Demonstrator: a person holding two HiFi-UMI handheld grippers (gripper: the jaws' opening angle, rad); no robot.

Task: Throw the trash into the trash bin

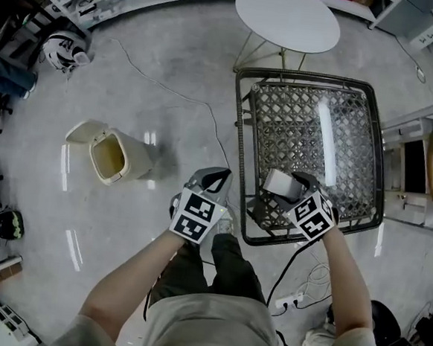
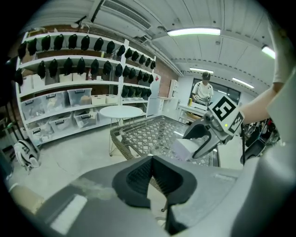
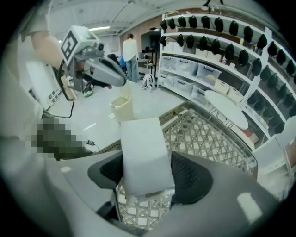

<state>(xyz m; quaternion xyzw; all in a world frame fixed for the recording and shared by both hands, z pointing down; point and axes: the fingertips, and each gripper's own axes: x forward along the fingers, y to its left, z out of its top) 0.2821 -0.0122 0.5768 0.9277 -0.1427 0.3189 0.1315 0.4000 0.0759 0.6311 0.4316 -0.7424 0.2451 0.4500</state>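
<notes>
over woven lattice table (image 1: pixel 309 131) edge, right tongs (image 3: pixel 144 173) clamp smooth white boxy block (image 3: pixel 141 148); left tongs (image 2: pixel 151 178) closed, empty

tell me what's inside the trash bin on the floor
The trash bin stands open, its lid flipped back. Only a plain tan inner wall shows; no trash is visible. The bottom is hidden by the bin's own walls.
</notes>
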